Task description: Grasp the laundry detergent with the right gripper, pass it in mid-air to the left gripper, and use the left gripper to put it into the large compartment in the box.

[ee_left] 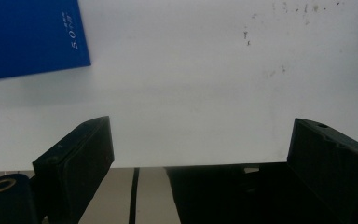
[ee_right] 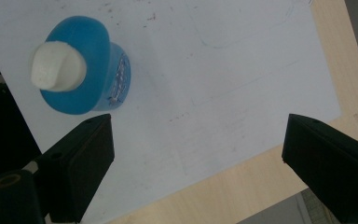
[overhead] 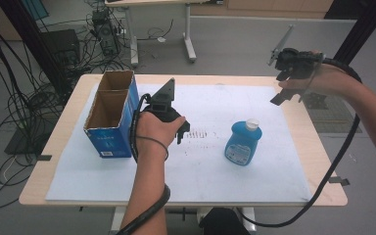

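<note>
Left jaws: standing wide apart in the left gripper view, gripping nothing, with bare white sheet showing between them.
Left gripper [overhead: 182,131]: hovering over the white sheet, just right of the box, held in the left hand [overhead: 154,128].
Right jaws: spread wide in the right gripper view, holding nothing, framing white sheet and a strip of desk edge.
Right gripper [overhead: 279,95]: being held high over the far right corner of the desk, well apart from the bottle, in the right hand [overhead: 323,81].
Bottle [overhead: 243,142]: standing upright on the sheet right of centre, blue with a white cap [ee_right: 58,65]; appearing at the upper left of the right gripper view, seen from above.
Box [overhead: 111,113]: sitting on the left part of the sheet, blue cardboard, open at the top, divided into two compartments, both looking empty; a blue corner of it showing at the upper left of the left gripper view.
Sheet [overhead: 200,181]: lying flat over most of the desk top, white, carrying faint dark smudges near the middle.
Desk [overhead: 323,147]: showing pale wood around the sheet's edges.
Cables [overhead: 333,166]: trailing from each gripper back along the forearms.
Room: grey floor, tangled wires [overhead: 24,103] and a black unit lying at the left, legs of another desk [overhead: 190,46] standing beyond.
</note>
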Demonstrator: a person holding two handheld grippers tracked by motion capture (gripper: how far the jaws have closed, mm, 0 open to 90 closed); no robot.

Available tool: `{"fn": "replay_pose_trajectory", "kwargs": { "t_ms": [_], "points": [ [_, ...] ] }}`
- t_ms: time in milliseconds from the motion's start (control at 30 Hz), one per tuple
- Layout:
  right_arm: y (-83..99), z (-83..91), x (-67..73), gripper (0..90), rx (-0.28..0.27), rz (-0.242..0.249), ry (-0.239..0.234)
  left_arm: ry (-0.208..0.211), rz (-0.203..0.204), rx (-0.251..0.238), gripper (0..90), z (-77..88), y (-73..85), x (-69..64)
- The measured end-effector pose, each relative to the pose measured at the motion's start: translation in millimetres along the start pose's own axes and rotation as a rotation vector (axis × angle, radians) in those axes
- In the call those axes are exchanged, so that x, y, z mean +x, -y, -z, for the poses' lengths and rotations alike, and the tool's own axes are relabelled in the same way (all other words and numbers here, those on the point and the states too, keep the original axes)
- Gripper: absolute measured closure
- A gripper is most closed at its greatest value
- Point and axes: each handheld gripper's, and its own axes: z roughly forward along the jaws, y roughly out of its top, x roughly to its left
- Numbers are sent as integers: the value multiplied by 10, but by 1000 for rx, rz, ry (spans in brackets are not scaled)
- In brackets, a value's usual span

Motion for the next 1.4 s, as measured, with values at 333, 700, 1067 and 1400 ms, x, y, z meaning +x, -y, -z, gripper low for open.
{"fn": "replay_pose_trajectory", "kwargs": {
  "t_ms": [333, 700, 1067, 1400],
  "points": [
    [294, 48, 230, 93, -28, 31, -18, 7, -10, 5, 75, -33, 21, -5],
    [521, -30, 400, 91, -32, 54, -39, 12, -12, -2, 75, -16, 39, 24],
    [774, -83, 585, 78, -98, 16, -44, 12, -6, -4, 75, -8, 60, 109],
    [1051, -363, 827, 69, -236, -63, -53, 11, -11, -14, 75, -22, 67, 101]
  ]
}}
